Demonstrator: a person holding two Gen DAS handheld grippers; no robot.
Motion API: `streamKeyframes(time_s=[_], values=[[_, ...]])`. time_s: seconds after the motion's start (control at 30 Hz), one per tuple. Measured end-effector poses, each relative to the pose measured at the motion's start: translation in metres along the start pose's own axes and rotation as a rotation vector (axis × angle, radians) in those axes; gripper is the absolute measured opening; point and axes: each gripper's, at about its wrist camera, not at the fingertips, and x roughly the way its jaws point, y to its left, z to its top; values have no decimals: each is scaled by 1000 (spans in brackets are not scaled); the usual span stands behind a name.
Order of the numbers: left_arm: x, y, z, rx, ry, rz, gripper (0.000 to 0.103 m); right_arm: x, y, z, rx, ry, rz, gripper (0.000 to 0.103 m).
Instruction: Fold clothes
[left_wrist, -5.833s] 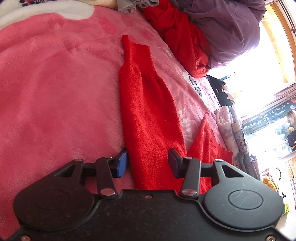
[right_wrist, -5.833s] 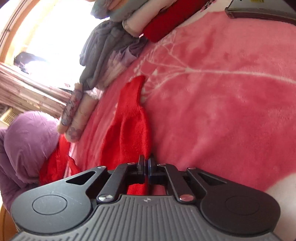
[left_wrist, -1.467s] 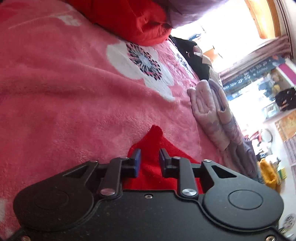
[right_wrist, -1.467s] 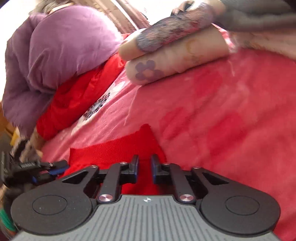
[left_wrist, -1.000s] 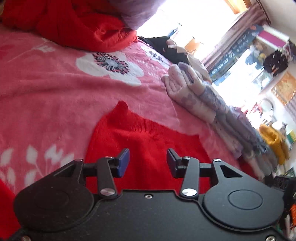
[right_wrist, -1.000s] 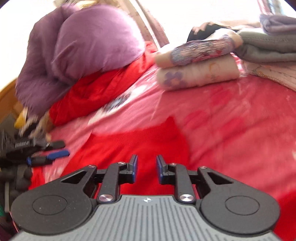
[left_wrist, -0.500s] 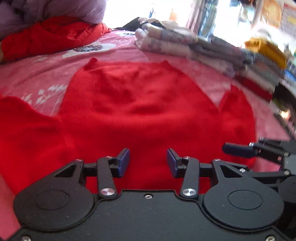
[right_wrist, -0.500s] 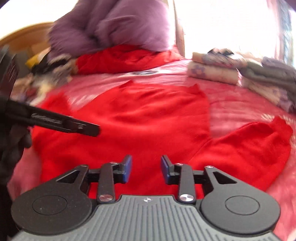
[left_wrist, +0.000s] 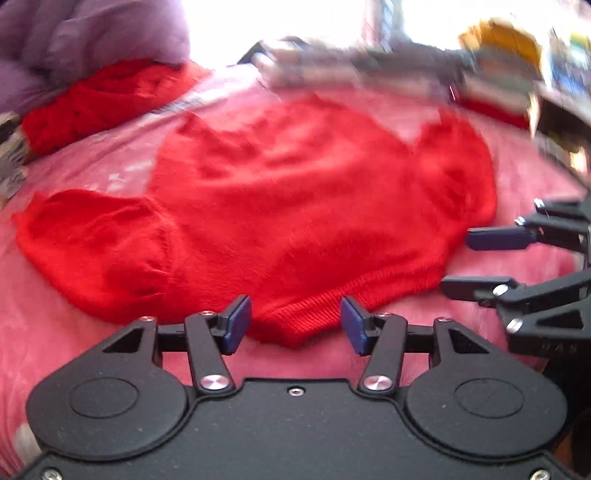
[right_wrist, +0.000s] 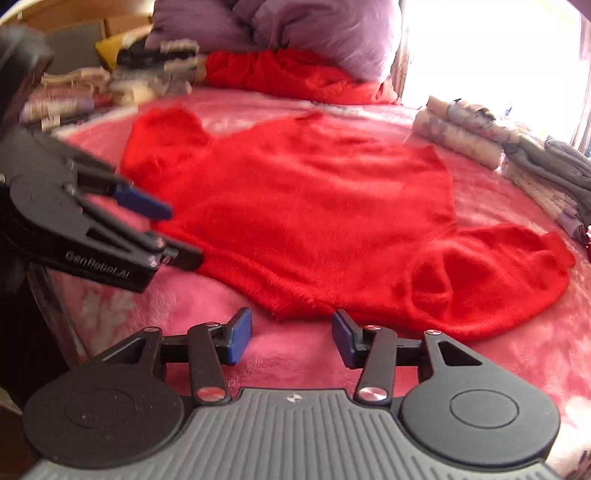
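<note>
My fuzzy red knit sweater (left_wrist: 295, 206) lies spread flat across the pink fleece bed blanket (right_wrist: 498, 206), its ribbed hem just ahead of both my left tongs (left_wrist: 295, 325) and right tongs (right_wrist: 291, 332), each gaping wide and empty.

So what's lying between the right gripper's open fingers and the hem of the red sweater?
Only bare pink blanket; the right wrist view shows the right gripper just short of the red sweater.

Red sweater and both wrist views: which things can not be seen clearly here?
- Left wrist view: the folded stack behind the red sweater is motion-blurred.
- Same view: the right claw is cut off by the frame edge.
- Right wrist view: the sweater's underside is hidden against the pink blanket.
</note>
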Motion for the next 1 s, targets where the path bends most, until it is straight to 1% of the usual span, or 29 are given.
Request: streamKeyframes(time_s=[0.07,0.1,0.13,0.2,0.23,0.3,0.33,0.37,0.43,0.47,0.53,0.6,0.7,0.73,0.77,0.8,0.87,0.9,0.97,1.0], values=[[-4,9,3,-66,-38,-3,52,-9,-10,1,34,-76,-38,47],[-2,11,3,-87,-36,-8,52,-11,-16,2,49,-114,-61,47],[1,12,1,-105,-28,-13,52,-11,-22,2,58,-146,-90,47],[13,12,-4,-102,46,1,53,-6,-33,2,73,-178,-144,47],[17,9,-6,-71,81,10,55,2,-40,1,88,-153,-165,48],[16,0,-8,-5,93,26,57,21,-53,-6,156,-5,-184,52],[16,-1,-8,3,100,25,57,24,-56,-13,193,45,-176,52],[15,-2,-8,6,107,22,57,25,-57,-18,209,76,-174,53],[14,0,-8,6,116,10,58,20,-50,-13,161,83,-189,53],[12,1,-8,5,114,5,58,17,-47,-12,144,66,-192,53],[7,3,-6,-8,96,3,57,14,-39,-10,104,20,-178,53],[-2,9,-3,-48,18,58,57,11,-31,-8,65,-27,-163,53],[-11,33,1,-185,-82,142,55,6,-18,-5,5,-96,-141,53],[-13,43,2,-232,-104,158,55,6,-14,-3,-14,-115,-130,53],[-12,51,2,-259,-108,176,55,10,-10,3,-32,-124,-113,52],[-10,58,2,-280,-107,195,55,14,-6,6,-47,-127,-96,51],[6,69,-3,-300,2,219,56,23,2,9,-70,-108,-64,51],[15,74,-6,-308,63,231,59,28,6,11,-81,-99,-48,51],[9,81,-7,-349,63,204,59,37,14,13,-102,-70,-19,51],[4,83,-5,-360,61,192,60,41,20,13,-106,-30,-10,51]])
